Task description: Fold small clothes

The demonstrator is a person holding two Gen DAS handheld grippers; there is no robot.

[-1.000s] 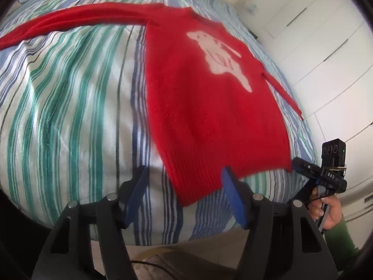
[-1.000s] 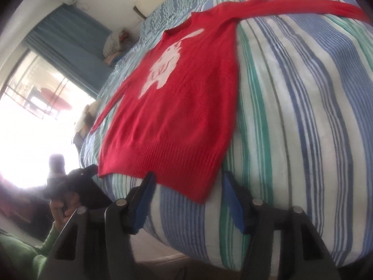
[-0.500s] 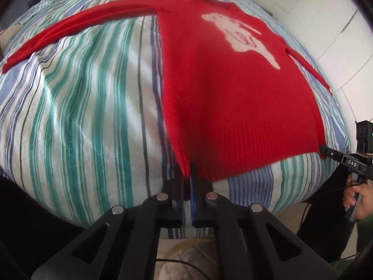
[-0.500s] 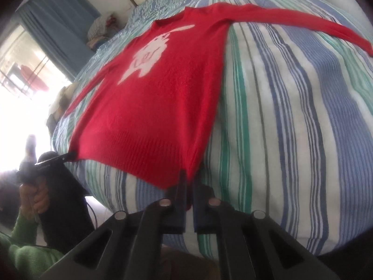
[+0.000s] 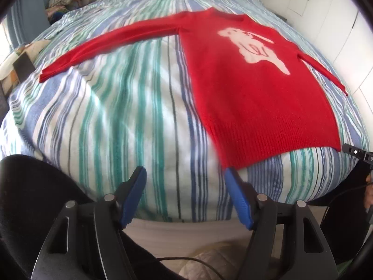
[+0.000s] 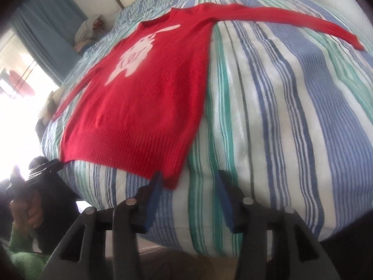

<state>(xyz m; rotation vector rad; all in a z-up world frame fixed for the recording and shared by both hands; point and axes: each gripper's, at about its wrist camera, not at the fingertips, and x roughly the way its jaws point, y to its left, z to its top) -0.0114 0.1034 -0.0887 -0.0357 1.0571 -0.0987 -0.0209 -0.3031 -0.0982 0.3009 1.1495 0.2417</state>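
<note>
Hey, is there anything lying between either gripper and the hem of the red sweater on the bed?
Nothing visible. Both the left gripper and right gripper have just been opening, right at the hem corners of the red sweater, over bare striped bedding.

red sweater (image 5: 251,88) | white animal motif | flat, face up, sleeves spread | on striped bedspread (image 5: 112,121)

Right tongs (image 5: 356,152) cut off at the left wrist frame edge; jaw state undeterminable there. Left tongs (image 6: 50,165) small, backlit. Sweater (image 5: 251,88) edges motion-blurred. Clothes pile (image 6: 89,29) indistinct.
</note>
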